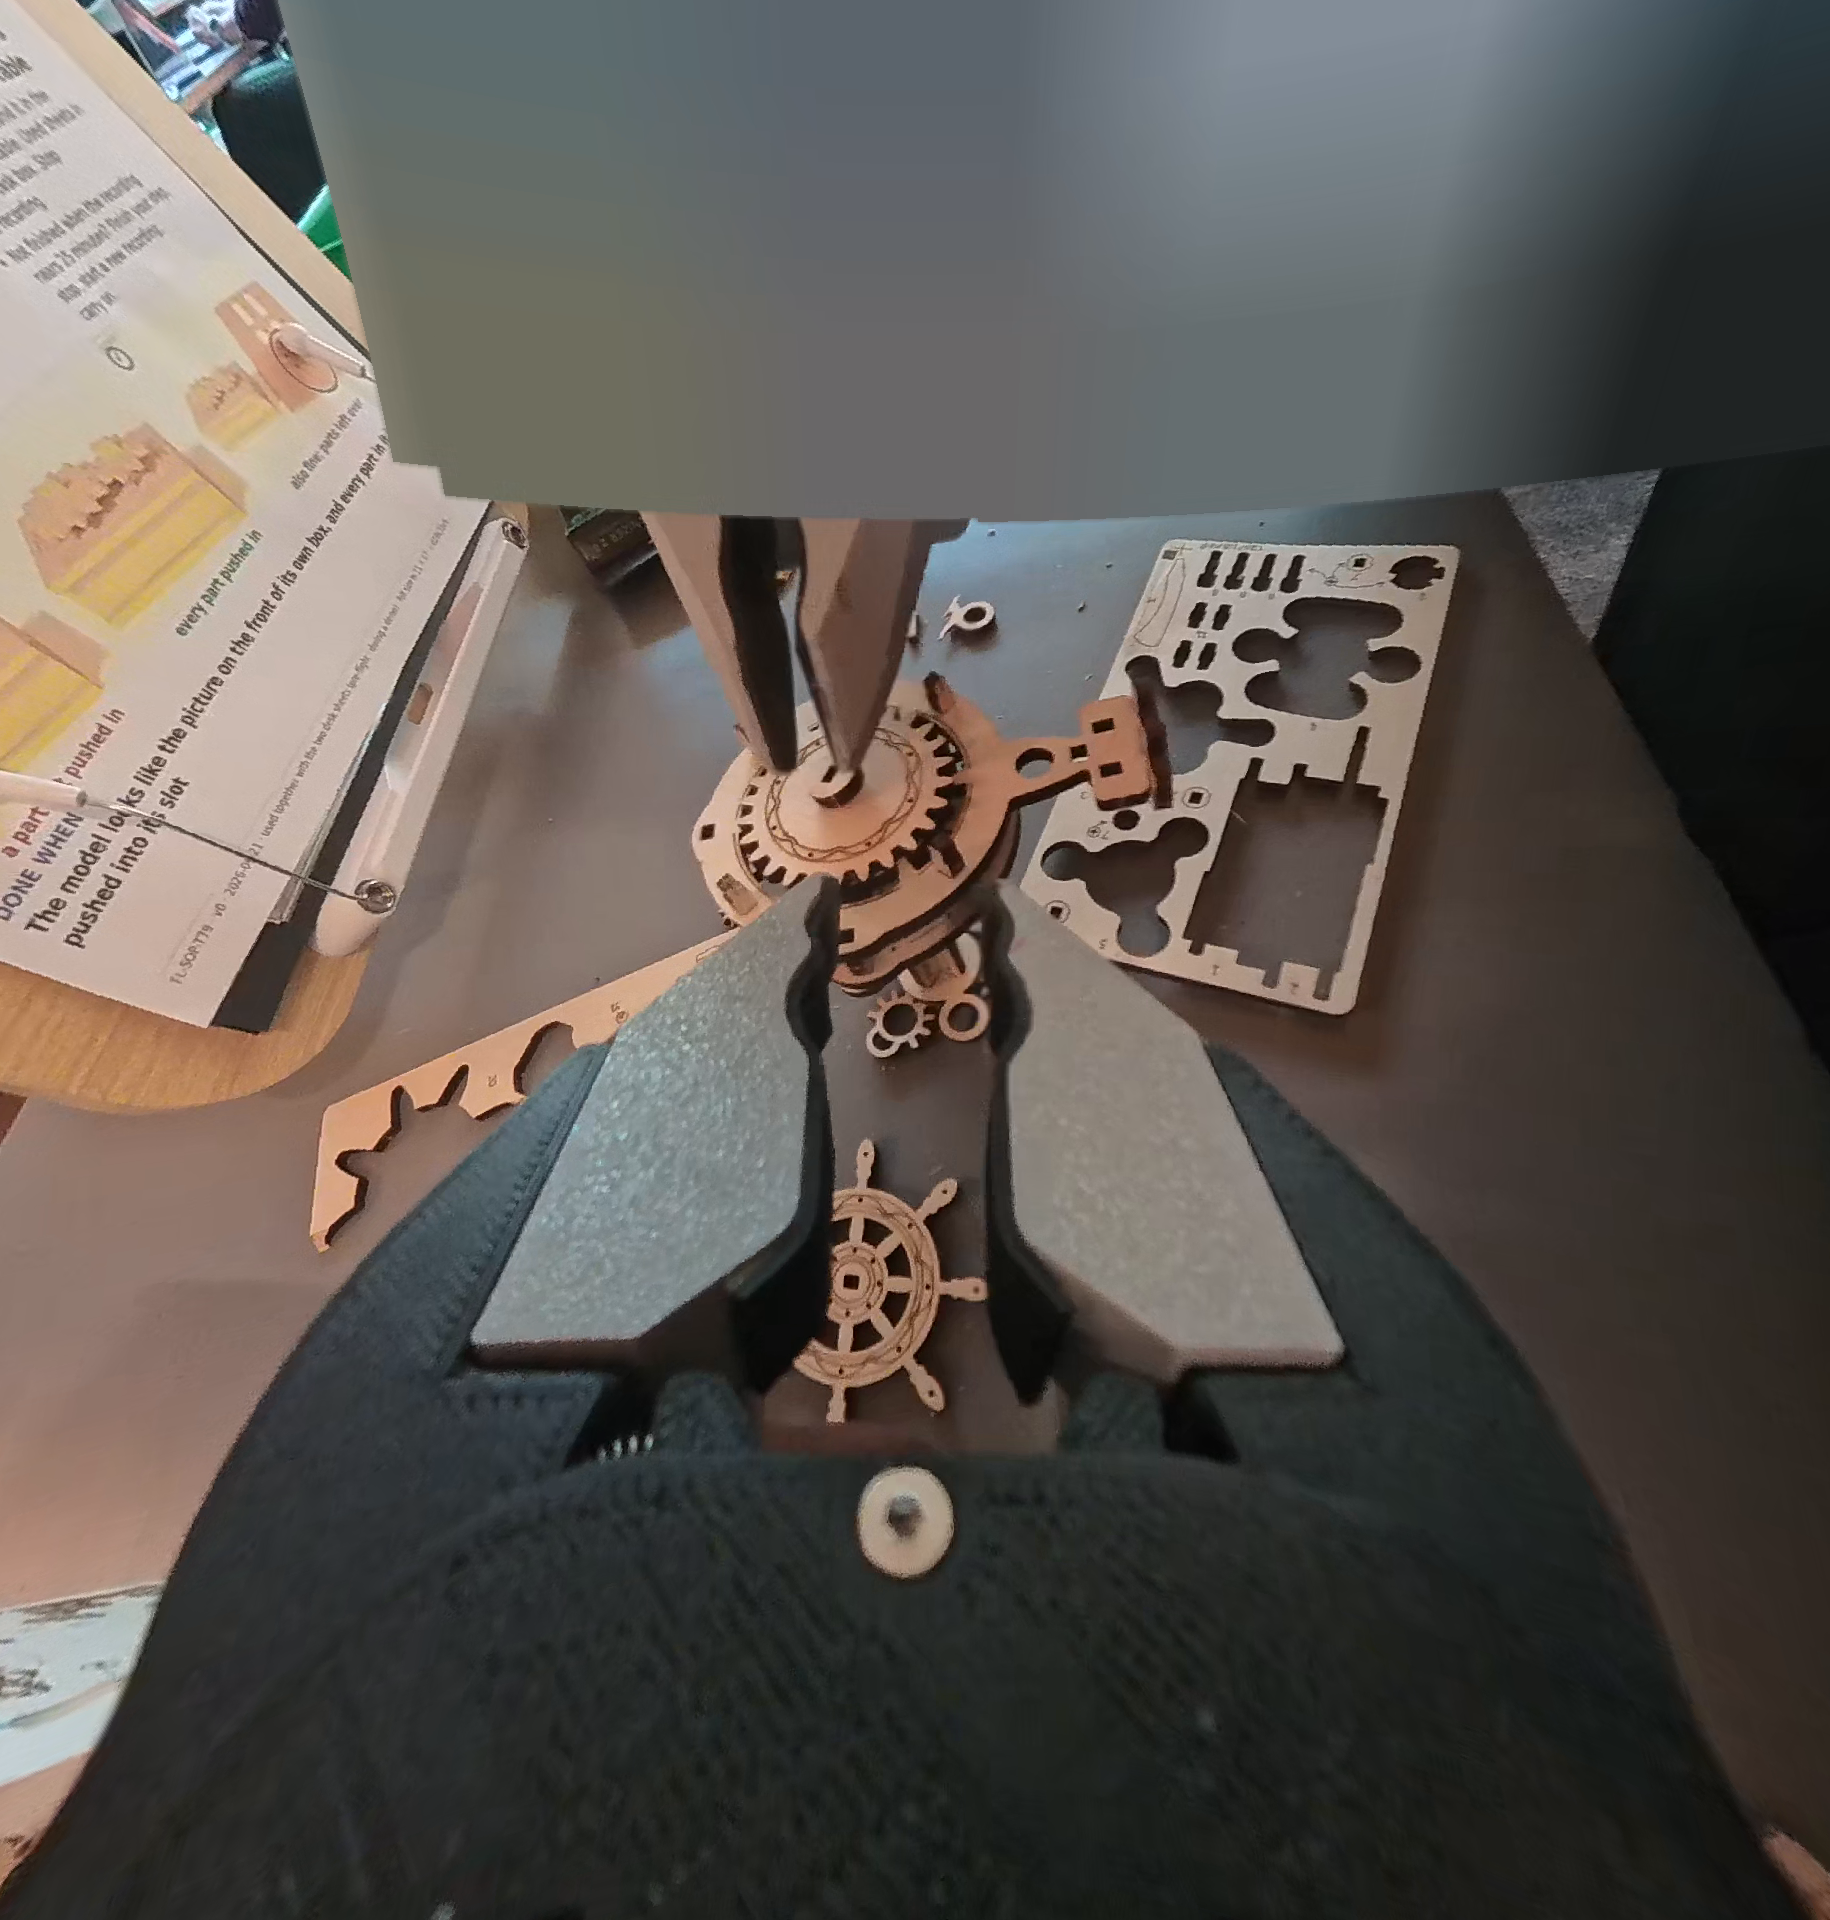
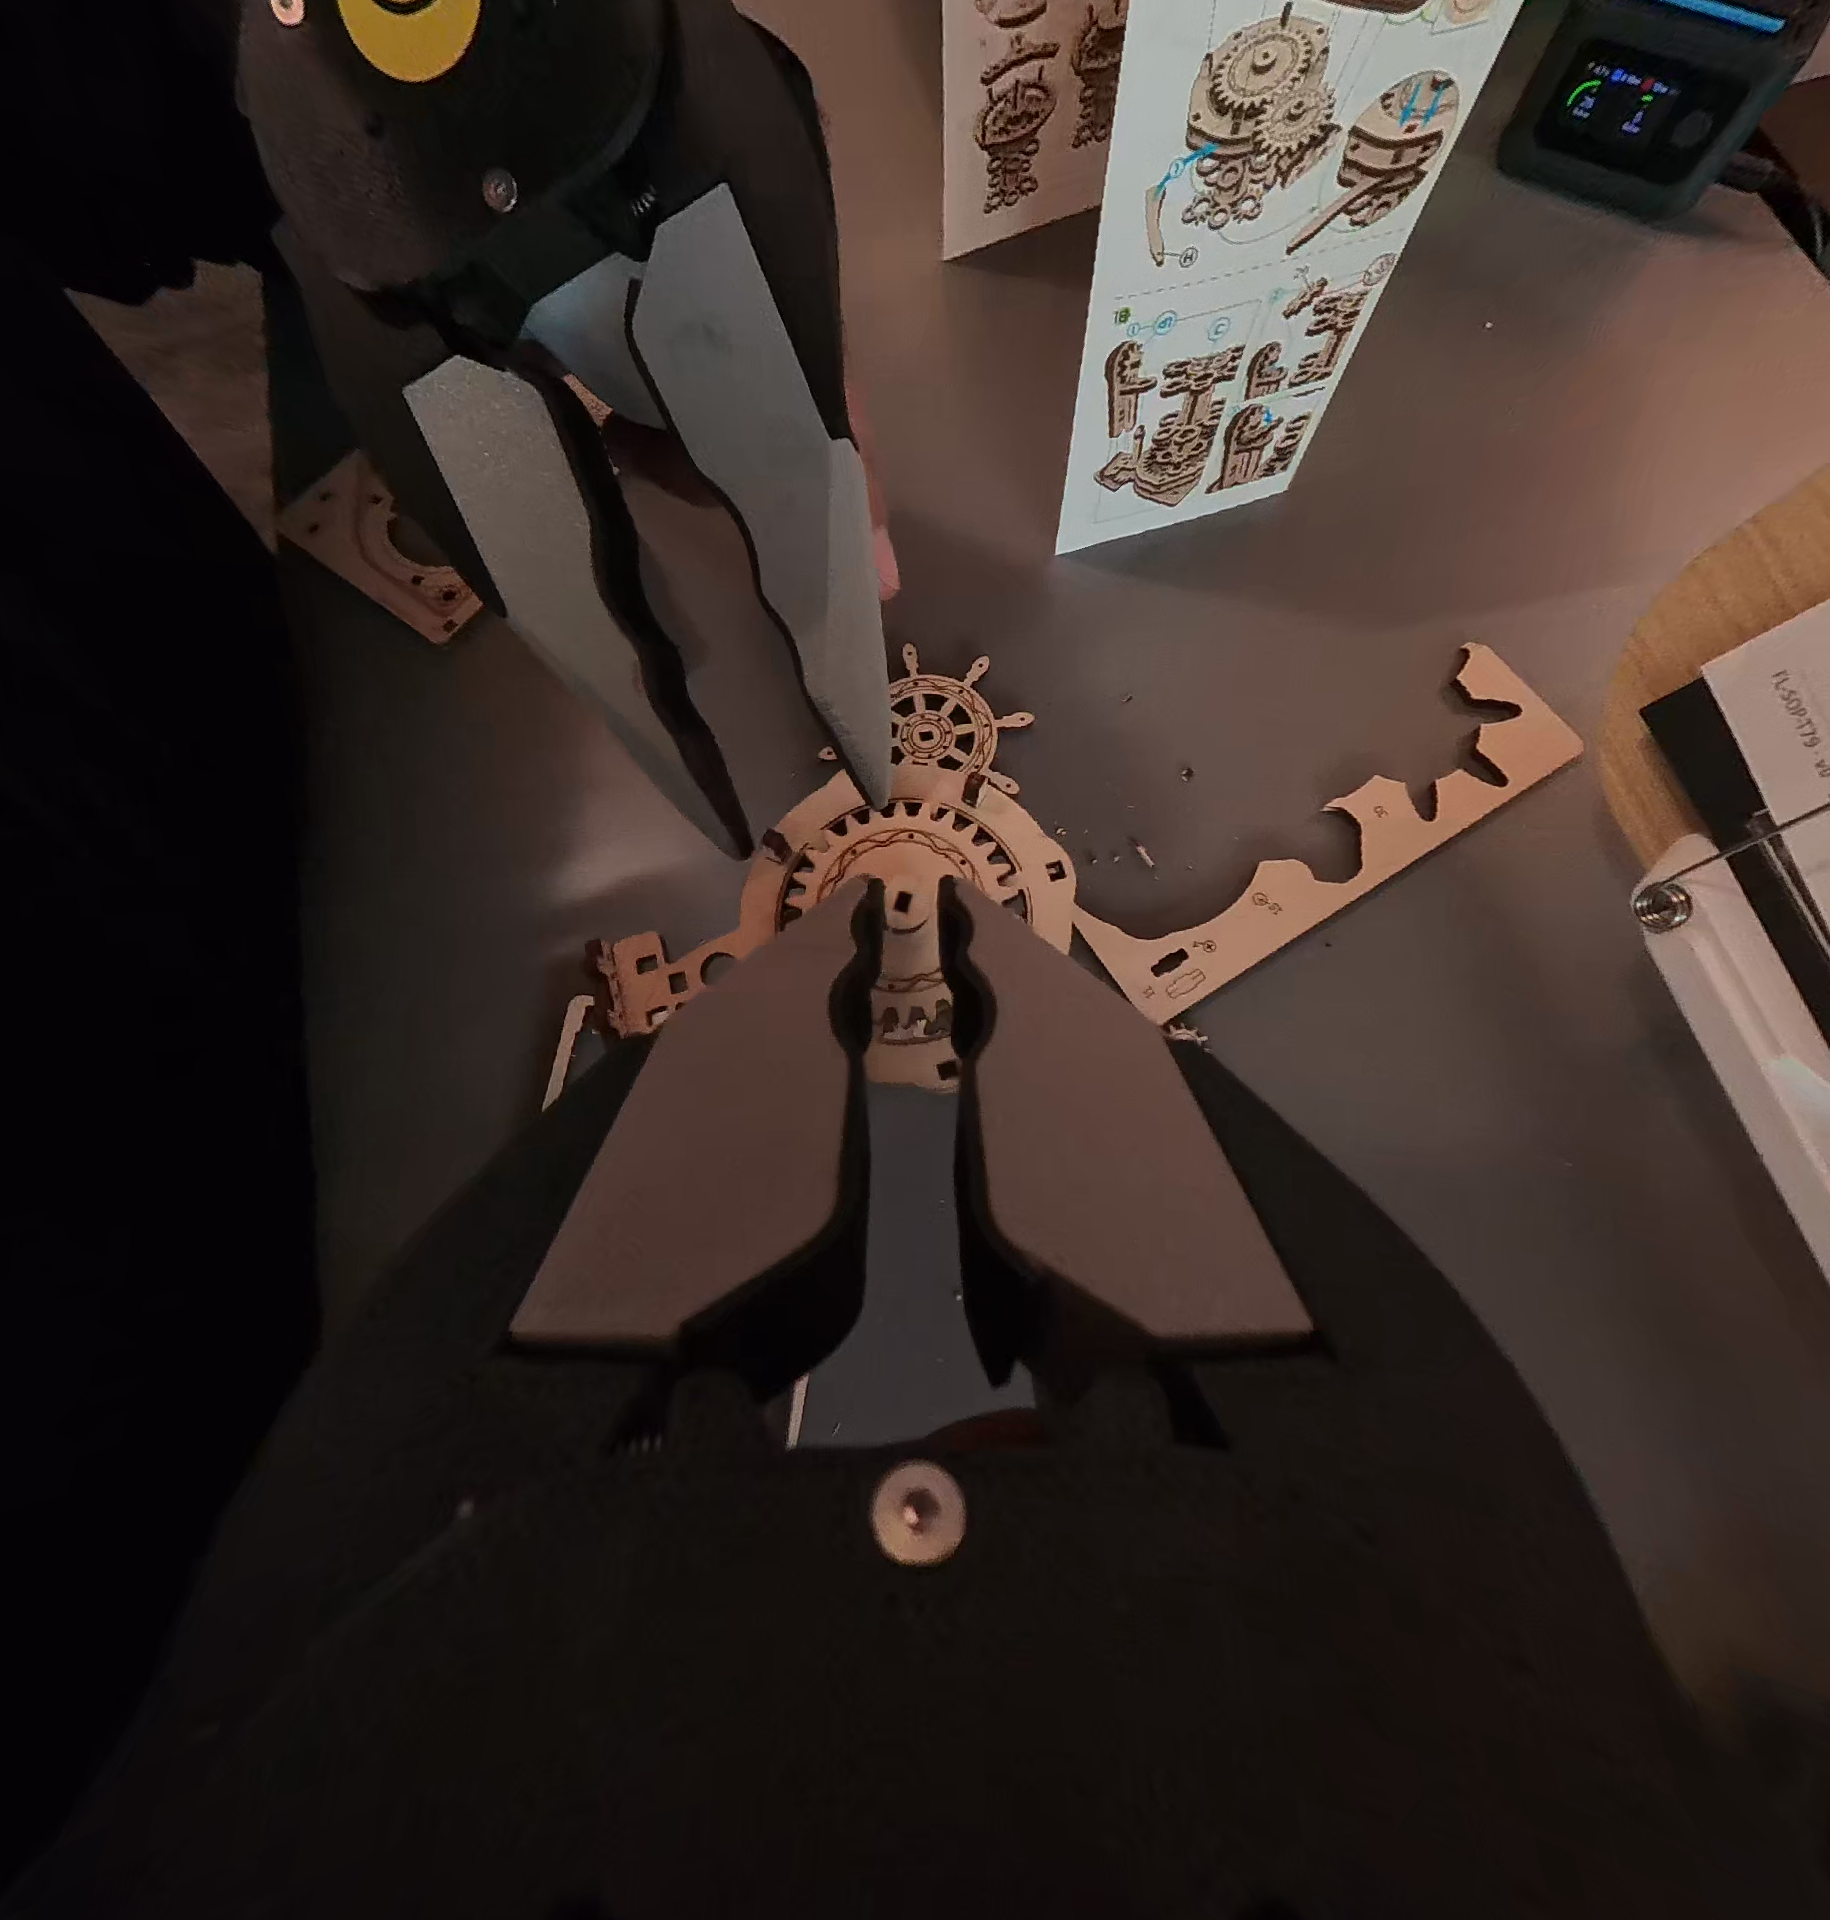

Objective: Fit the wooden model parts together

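The wooden model (image 1: 859, 831) is a stack of round plates with a toothed gear on top and a side arm ending in a slotted block (image 1: 1113, 753); it lies on the dark table. My right gripper (image 1: 817, 767) comes down from above and is shut on the small round hub (image 1: 836, 784) at the gear's centre. In the right wrist view its tips (image 2: 908, 890) flank that hub (image 2: 906, 906). My left gripper (image 1: 911, 904) is open, with its tips at the model's near edge. One left fingertip (image 2: 875, 790) touches the gear's rim. A wooden ship's wheel (image 1: 880, 1278) lies loose under the left fingers.
A punched-out part sheet (image 1: 1254, 790) lies right of the model. A notched wooden offcut strip (image 2: 1337, 831) and small loose rings (image 1: 926, 1018) lie nearby. A stand with a printed page (image 1: 163, 520), a standing picture leaflet (image 2: 1254, 260) and a small screen device (image 2: 1638, 104) ring the area. The tips of both grippers are at nearly the same place. About 10 cm separates my left fingertips from the wooden ship's wheel (image 1: 880, 1278). Seen from the right wrist view (image 2: 906, 743) as well.
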Demonstrator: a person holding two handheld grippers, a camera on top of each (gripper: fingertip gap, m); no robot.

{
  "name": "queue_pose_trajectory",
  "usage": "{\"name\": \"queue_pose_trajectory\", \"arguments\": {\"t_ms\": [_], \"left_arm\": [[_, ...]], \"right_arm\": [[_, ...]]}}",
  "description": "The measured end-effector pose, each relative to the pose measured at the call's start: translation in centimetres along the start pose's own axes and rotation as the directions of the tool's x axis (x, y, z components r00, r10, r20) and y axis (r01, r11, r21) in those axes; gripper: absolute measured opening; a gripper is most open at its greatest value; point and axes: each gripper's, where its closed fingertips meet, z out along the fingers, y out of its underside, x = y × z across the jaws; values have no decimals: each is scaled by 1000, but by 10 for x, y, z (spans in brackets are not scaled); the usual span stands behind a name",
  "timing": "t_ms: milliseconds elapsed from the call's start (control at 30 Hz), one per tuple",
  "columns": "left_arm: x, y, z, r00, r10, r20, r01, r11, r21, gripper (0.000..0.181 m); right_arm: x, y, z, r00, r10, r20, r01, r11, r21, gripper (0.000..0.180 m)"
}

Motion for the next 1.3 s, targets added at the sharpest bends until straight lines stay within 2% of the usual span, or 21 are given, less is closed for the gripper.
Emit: {"name": "queue_pose_trajectory", "arguments": {"t_ms": [200, 333, 533, 700, 1033, 1300], "left_arm": [[-6, -11, -4, 995, -82, -63, 85, 995, 57, 29], [-11, -13, 2, 985, -131, -112, 136, 990, 40, 30], [-8, -17, 2, 976, -133, -171, 141, 989, 33, 29], [-10, -15, 1, 971, -144, -193, 150, 988, 19, 27], [-6, -9, 8, 966, -125, -225, 126, 992, -11, 26], [-6, -9, 8, 965, -127, -230, 129, 992, -8, 24]], "right_arm": [[-1, 2, 2, 999, 33, 18, -33, 999, -4, 5], [1, 3, 1, 1000, 21, -13, -21, 1000, -15, 6], [4, 3, -2, 1000, 17, -22, -17, 1000, -16, 8], [-2, -8, -12, 999, -39, -9, 40, 998, 43, 10], [-1, 6, 2, 993, -104, -48, 102, 994, -45, 10], [0, 3, 0, 992, -110, -55, 107, 993, -40, 10]]}}
